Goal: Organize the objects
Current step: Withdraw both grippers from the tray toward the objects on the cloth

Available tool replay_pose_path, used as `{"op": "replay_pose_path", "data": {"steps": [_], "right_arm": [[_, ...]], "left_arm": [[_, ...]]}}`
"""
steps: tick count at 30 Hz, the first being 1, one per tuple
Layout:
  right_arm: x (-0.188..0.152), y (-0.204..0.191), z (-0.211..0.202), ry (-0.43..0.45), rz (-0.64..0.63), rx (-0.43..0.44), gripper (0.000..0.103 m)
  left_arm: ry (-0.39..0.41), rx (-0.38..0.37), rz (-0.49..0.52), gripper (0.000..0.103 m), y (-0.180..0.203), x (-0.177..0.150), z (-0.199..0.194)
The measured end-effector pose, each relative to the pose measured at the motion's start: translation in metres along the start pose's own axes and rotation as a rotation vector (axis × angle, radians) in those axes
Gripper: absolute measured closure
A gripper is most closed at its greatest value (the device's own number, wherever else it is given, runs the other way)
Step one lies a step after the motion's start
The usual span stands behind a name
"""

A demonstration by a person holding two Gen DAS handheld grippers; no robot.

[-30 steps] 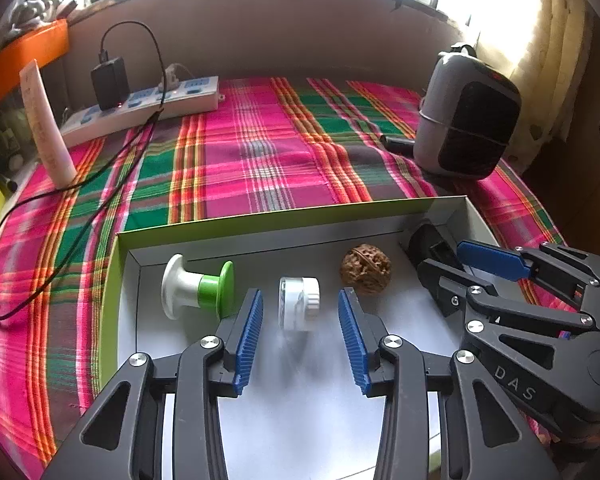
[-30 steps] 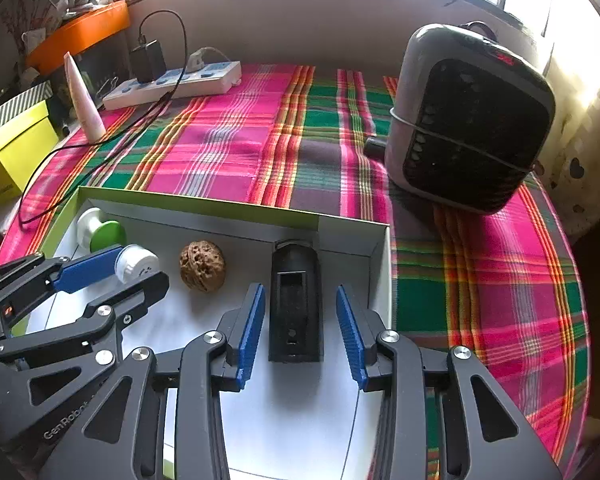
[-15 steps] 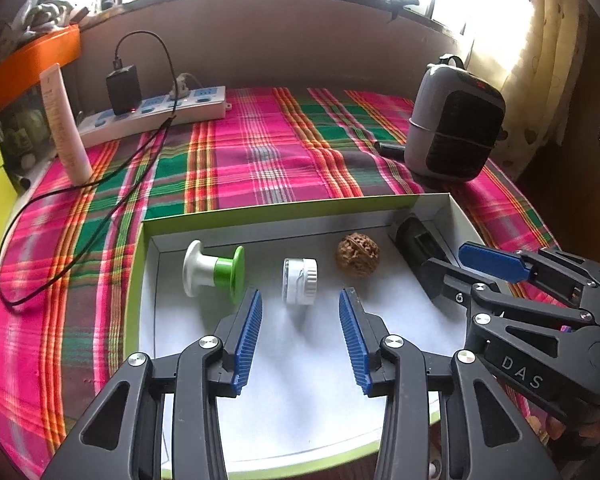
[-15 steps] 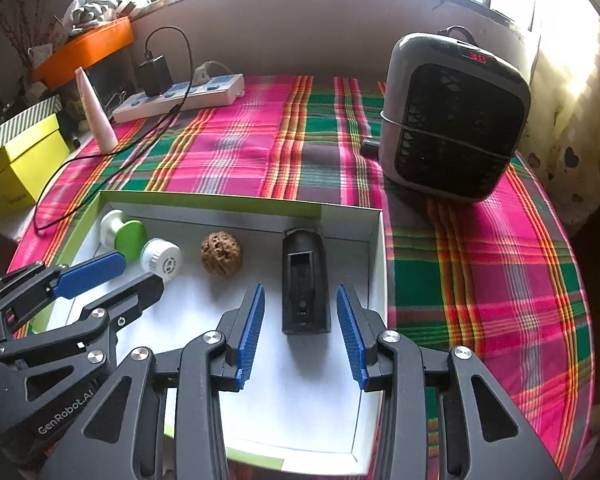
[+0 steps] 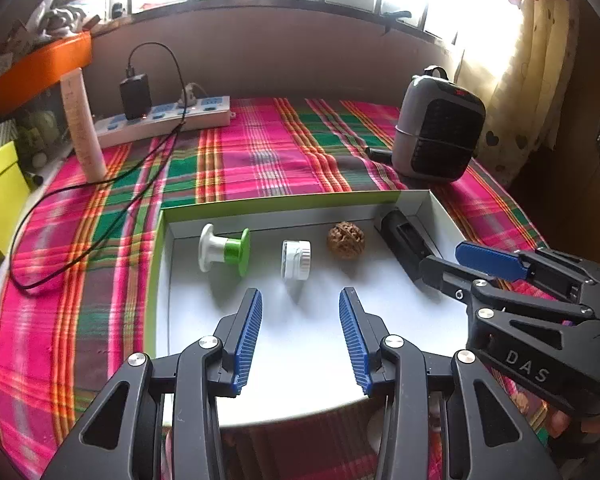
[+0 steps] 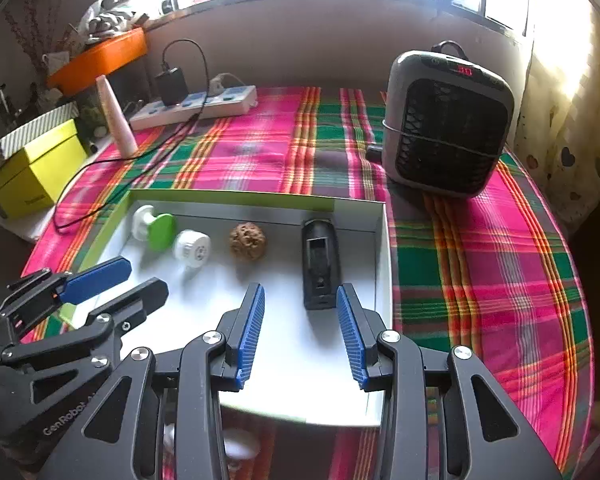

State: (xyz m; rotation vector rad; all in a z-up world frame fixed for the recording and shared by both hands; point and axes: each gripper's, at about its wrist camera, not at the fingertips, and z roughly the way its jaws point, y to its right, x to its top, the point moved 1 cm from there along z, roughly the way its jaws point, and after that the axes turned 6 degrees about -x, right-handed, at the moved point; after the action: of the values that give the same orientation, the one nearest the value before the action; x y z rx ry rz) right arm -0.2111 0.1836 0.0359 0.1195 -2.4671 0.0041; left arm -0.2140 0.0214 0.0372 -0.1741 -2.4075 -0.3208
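Ahead of both sets of fingers, tray [image 5: 162, 280] holds spool [image 5: 224, 248], white cap [image 5: 296, 260], walnut [image 5: 346, 239], black case [image 6: 319, 264]. Left gripper [image 5: 300, 336] and right gripper [image 6: 300, 332] fingers parted, empty.

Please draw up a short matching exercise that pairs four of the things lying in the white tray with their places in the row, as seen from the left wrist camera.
Things:
1. green and white spool
2. white cap
3. walnut
4. black holder

Places:
A. far right, along the side wall of the tray
B. far left of the row
C. second from the left, straight ahead of the left gripper
D. second from the right, between a white thing and a black one

Right pairs: 1-B, 2-C, 3-D, 4-A
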Motion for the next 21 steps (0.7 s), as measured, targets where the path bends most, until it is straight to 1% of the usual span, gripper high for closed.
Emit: {"op": "replay_pose_path", "data": {"steps": [11, 15, 18, 21], "right_arm": [[-0.021, -0.004, -0.02, 0.029, 0.005, -0.005, 0.064], [-0.029, 0.0, -0.024, 0.034, 0.029, 0.004, 0.064], [-0.035, 0.003, -0.028, 0.042, 0.034, 0.002, 0.064], [-0.039, 0.005, -0.033, 0.05, 0.044, 0.011, 0.064]], "left_arm": [[0.027, 0.012, -0.006, 0.064, 0.0, -0.02, -0.024], [0.034, 0.016, -0.009, 0.064, -0.001, -0.03, -0.033], [0.052, 0.042, 0.009, 0.064, 0.001, -0.038, -0.04], [0.053, 0.035, 0.004, 0.064, 0.0, -0.045, -0.045]]}}
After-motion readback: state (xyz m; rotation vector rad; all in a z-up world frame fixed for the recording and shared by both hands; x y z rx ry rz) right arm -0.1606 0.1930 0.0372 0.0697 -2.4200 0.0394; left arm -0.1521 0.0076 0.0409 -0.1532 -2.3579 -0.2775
